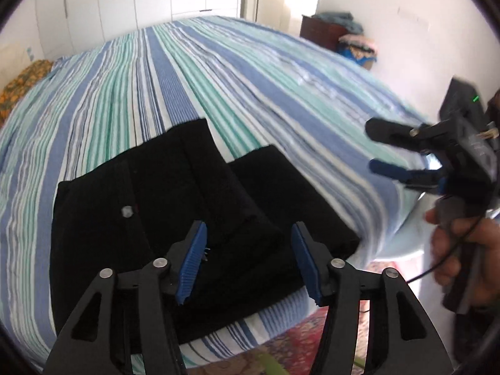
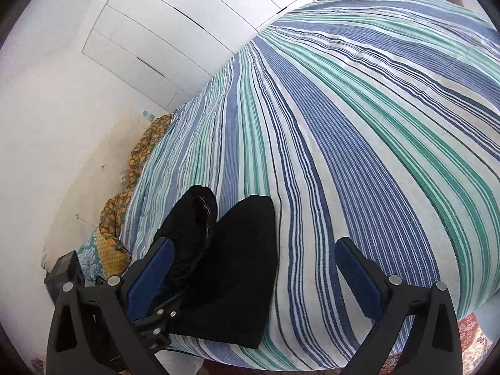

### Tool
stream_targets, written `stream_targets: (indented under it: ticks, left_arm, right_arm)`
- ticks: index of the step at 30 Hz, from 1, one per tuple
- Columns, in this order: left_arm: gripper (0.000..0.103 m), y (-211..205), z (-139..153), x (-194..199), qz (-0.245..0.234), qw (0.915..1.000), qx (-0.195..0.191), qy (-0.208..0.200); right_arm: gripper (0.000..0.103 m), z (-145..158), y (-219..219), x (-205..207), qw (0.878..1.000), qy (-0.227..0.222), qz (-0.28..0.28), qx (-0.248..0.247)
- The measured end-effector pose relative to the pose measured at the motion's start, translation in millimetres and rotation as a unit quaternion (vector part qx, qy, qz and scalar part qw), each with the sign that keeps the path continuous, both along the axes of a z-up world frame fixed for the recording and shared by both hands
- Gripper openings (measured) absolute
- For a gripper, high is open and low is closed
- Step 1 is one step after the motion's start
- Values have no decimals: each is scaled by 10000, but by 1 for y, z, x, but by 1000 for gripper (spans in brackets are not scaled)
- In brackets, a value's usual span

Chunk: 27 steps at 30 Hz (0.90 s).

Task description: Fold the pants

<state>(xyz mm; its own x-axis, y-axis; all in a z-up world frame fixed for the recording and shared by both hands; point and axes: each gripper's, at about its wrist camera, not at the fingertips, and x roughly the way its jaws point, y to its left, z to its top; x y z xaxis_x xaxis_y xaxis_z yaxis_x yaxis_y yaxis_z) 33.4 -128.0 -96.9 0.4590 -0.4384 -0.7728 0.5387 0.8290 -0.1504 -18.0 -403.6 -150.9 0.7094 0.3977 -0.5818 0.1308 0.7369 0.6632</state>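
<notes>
My black folded cloth pants (image 1: pixel 175 218) lay at twelve o'clock beneath my nearer left tongs (image 1: pixel 248 259) (both pairs released, empty).

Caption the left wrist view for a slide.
Left gripper open above folded black pants on a striped bedsheet, right gripper open alongside.

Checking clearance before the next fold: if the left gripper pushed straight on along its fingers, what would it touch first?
Most likely the folded black pants on the striped bedsheet: they fill the gap ahead of the open left gripper. Depth is unclear.
</notes>
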Motion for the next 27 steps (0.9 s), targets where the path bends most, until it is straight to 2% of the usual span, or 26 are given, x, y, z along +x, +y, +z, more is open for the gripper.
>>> stream_targets:
  ticks: [2, 4, 6, 7, 8, 9, 10, 12, 13, 15, 17, 19, 21, 22, 23, 24, 25, 27]
  left_arm:
    - [65, 46, 28, 0, 461, 9977, -498, -45]
    - [65, 91, 39, 6, 1166, 9910, -638, -143]
    - [64, 129, 30, 20, 1866, 9817, -296, -238]
    - [56, 139, 17, 28, 2040, 9787, 4, -219]
    - [42, 143, -2, 33, 2090, 9775, 258, -80]
    - [35, 145, -22, 40, 2079, 9771, 402, 207]
    - [27, 144, -41, 44, 1972, 9782, 360, 540]
    - [27, 126, -64, 36, 1767, 9815, 297, 678]
    - [27, 118, -70, 33, 1666, 9833, 325, 661]
    - [27, 111, -70, 26, 1600, 9850, 329, 559]
    - [27, 113, -70, 24, 1649, 9844, 243, 556]
    - [27, 117, -73, 31, 1673, 9840, 136, 592]
    - [30, 119, -73, 32, 1680, 9839, 132, 594]
    - [30, 120, -73, 33, 1705, 9835, 197, 577]
    - [31, 118, -70, 38, 1689, 9834, 240, 618]
    - [31, 120, -64, 40, 1686, 9831, 241, 678]
    - [34, 122, -54, 39, 1714, 9825, 187, 703]
    - [45, 130, -30, 39, 1778, 9825, 38, 545]
  right_arm:
    - [101, 10, 1, 8, 9991, -67, 252, 322]
    - [101, 16, 11, 26, 9938, 35, 734, 840]
    - [101, 11, 22, 48, 9811, 322, 1259, 1430]
    - [101, 7, 32, 61, 9747, 543, 1542, 1527]
    - [101, 0, 45, 71, 9697, 834, 1799, 1428]
    - [101, -6, 55, 82, 9670, 1067, 1958, 1235]
    - [98, -12, 65, 92, 9628, 1255, 2156, 1037]
    - [93, -29, 84, 106, 9521, 1597, 2502, 737]
    - [91, -38, 93, 113, 9450, 1803, 2643, 673]
    - [89, -52, 107, 122, 9385, 2080, 2720, 451]
    - [87, -60, 126, 128, 9262, 2149, 3072, 411]
    - [84, -66, 143, 131, 9129, 2221, 3424, 108]
    - [79, -69, 146, 136, 9125, 2216, 3439, -76]
    - [62, -70, 143, 136, 9150, 2238, 3357, 75]
    - [40, -72, 140, 135, 9159, 2244, 3321, 216]
    - [23, -71, 138, 133, 9186, 2201, 3278, 192]
    - [21, -66, 137, 130, 9205, 2089, 3292, 279]
    - [20, -44, 136, 126, 9252, 1804, 3318, 362]
